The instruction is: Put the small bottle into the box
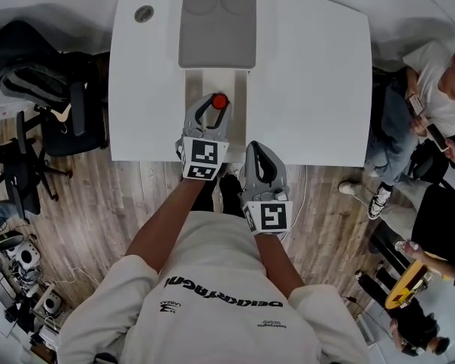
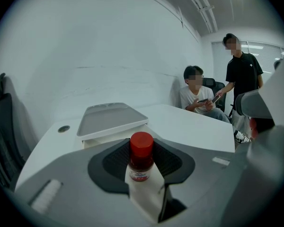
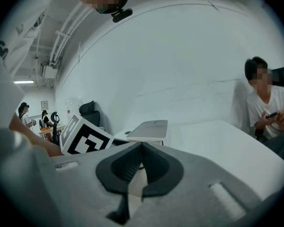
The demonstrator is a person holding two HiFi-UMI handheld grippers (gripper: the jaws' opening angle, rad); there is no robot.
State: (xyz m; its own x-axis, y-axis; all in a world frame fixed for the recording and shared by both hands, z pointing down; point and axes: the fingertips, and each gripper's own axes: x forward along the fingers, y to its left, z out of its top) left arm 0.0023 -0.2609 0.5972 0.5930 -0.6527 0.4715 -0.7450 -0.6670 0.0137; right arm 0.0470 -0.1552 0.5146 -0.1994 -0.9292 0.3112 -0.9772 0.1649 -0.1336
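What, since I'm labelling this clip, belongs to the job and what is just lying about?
Job: small bottle, in the left claw; box, its grey lid.
Lying about: table grommet; black chair; seated bystander with a phone.

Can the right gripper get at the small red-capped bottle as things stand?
Probably not: the small red-capped bottle sits clamped in the left gripper, and the right gripper is shut behind it.

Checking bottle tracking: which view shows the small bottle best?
Left gripper view: small bottle close up between the jaws, red cap clear. Head view: just its cap from above; right gripper view: not discernible.
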